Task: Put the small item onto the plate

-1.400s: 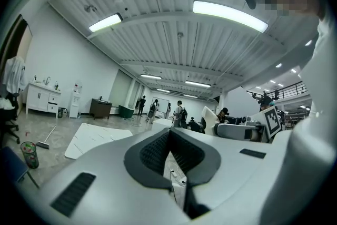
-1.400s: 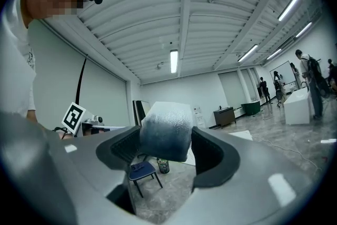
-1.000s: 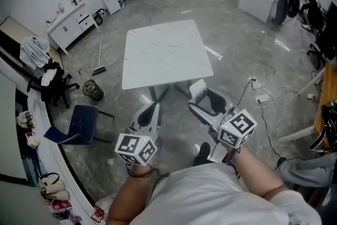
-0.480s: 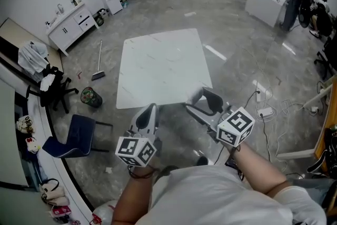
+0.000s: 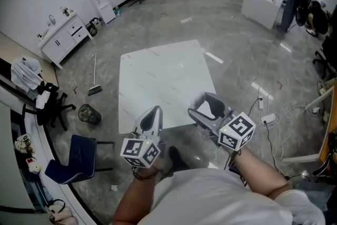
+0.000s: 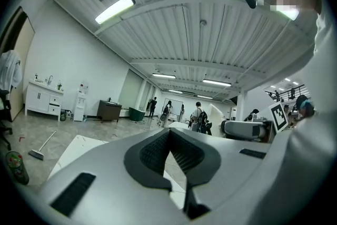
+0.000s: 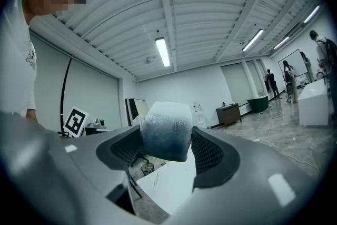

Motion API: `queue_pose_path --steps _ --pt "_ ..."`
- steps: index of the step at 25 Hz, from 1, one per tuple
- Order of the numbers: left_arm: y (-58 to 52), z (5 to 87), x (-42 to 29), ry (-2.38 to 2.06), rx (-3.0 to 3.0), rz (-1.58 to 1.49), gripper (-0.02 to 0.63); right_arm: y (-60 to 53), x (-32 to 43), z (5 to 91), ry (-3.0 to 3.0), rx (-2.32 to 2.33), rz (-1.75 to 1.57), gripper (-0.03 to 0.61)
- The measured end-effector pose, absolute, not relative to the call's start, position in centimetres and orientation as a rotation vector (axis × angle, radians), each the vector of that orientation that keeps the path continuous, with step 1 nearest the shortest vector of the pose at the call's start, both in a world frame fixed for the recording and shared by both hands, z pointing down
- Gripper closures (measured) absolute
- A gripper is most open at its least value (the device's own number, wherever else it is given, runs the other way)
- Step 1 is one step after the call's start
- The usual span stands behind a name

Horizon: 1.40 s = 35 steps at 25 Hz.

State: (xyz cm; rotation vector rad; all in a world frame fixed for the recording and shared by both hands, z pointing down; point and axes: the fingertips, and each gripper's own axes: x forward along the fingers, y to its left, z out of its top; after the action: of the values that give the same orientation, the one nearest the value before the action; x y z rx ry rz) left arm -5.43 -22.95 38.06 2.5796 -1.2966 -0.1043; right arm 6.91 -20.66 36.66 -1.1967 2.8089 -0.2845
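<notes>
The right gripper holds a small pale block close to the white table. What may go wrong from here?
1. The pale block is gripped only by its lower part in the right gripper and sticks out above the pads. It might slip and fall to the floor.
2. No plate shows on the white table, so there is no visible place to set it.
3. A power strip and cables lie on the floor to the person's right, a possible trip hazard.

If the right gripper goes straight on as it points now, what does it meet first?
Likely the white table: the right gripper, shut on a pale block, points at its near edge, though it might pass above it.
</notes>
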Motion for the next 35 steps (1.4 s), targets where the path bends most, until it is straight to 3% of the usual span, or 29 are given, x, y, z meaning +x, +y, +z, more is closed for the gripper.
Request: queue_pose_path --steps 9,21,35 --pt "-36.8 37.6 -9.4 -1.170 2.648 -0.070 0.607 -33.4 2.8 36.4 2.735 -1.341 -0.298 0.279" --pt "-45.9 40.3 -9.4 -1.091 2.652 -0.037 0.607 -43.0 1.2 39.1 2.737 -1.421 -0.343 0.279" --pt "-56.2 47.2 -4.9 -1.203 2.540 0.045 0.607 -57.6 4.9 50.8 2.909 -1.352 -0.590 0.281"
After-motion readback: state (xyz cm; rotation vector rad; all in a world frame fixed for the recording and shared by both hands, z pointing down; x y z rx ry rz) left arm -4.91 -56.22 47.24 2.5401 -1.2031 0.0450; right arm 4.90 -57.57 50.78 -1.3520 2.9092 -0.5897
